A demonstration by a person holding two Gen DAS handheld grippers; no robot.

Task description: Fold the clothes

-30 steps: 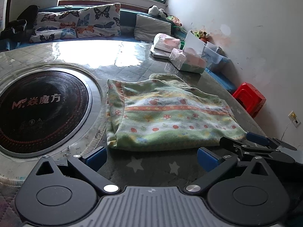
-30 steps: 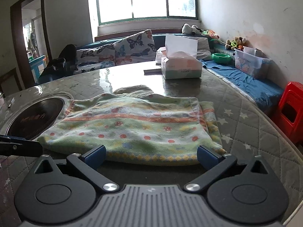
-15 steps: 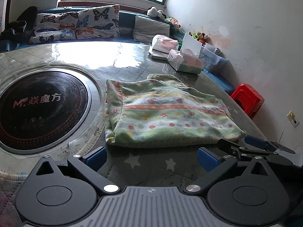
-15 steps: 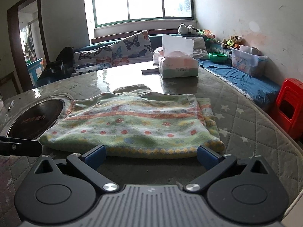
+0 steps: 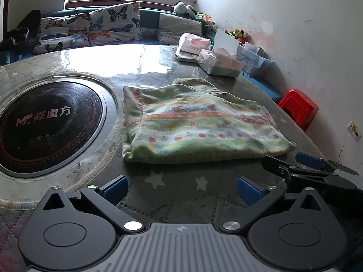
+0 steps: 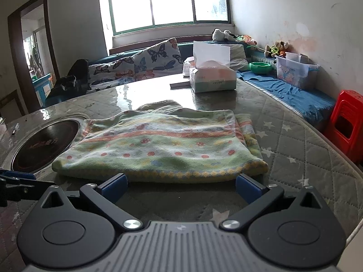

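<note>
The folded garment (image 5: pixel 195 122), a green fleece piece with orange stripes and dots, is lying flat on the quilted table cover (image 5: pixel 179 181), its left edge sitting just beside the rim of the round black cooktop (image 5: pixel 47 124) set into the table. Its near hem is running across in front of the right gripper (image 6: pixel 180 184), whose blue fingertips (image 6: pixel 113 184) are standing wide apart and holding nothing, just short of the hem without touching it. The left gripper (image 5: pixel 181 188) is likewise hanging open and empty, a strip of bare starred cover lying between it and the cloth's near fold. The right gripper is also showing at the right edge of the left wrist view, near the garment's right corner. Behind the cloth, glossy tabletop is stretching to a tissue box (image 6: pixel 212 78) and a second pack behind it, well apart from the garment. To the right the table edge is curving away toward a red stool (image 6: pixel 347 124); a bench with butterfly cushions (image 6: pixel 136 68) is running under the window (image 6: pixel 168 2), and a clear storage bin (image 6: pixel 295 70) is sitting along the wall. Compared with a second ago, the left gripper is sitting farther back from the cloth, while the right one is sitting much as before and the garment is lying unchanged.
</note>
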